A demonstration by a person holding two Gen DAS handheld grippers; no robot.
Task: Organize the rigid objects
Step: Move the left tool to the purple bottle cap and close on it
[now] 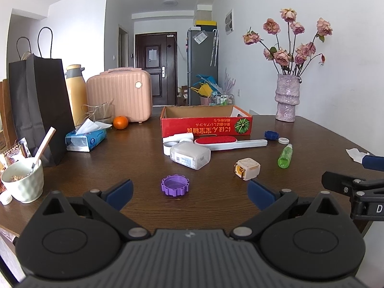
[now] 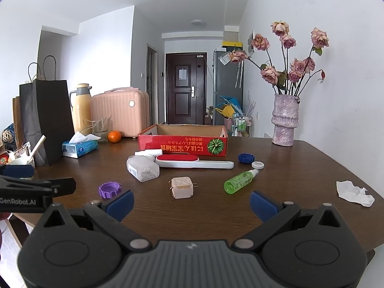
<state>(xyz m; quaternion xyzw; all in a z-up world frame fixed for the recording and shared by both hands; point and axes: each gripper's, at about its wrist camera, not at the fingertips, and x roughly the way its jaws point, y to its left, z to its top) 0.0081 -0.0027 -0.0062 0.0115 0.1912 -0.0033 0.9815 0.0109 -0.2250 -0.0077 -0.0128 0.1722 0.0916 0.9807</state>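
Observation:
A red cardboard box (image 1: 206, 126) (image 2: 182, 145) stands open-topped at mid-table. In front of it lie a red-and-white lint brush (image 1: 230, 142) (image 2: 194, 162), a clear plastic container (image 1: 190, 155) (image 2: 143, 171), a white tube (image 1: 178, 137), a cream plug adapter (image 1: 247, 168) (image 2: 182, 187), a green spray bottle (image 1: 285, 156) (image 2: 240, 181), a purple cap (image 1: 175, 185) (image 2: 109, 189), a blue cap (image 1: 271, 135) (image 2: 246, 158) and a white lid (image 1: 283, 140) (image 2: 258, 165). My left gripper (image 1: 190, 192) is open just behind the purple cap. My right gripper (image 2: 192, 202) is open and empty near the adapter.
On the left stand a black paper bag (image 1: 40, 105), a yellow flask (image 1: 75, 91), a pink case (image 1: 120, 94), a tissue pack (image 1: 85, 139), an orange (image 1: 120, 122) and a bowl with a spoon (image 1: 24, 182). A vase of roses (image 1: 288, 98) and a crumpled tissue (image 2: 355, 193) are right.

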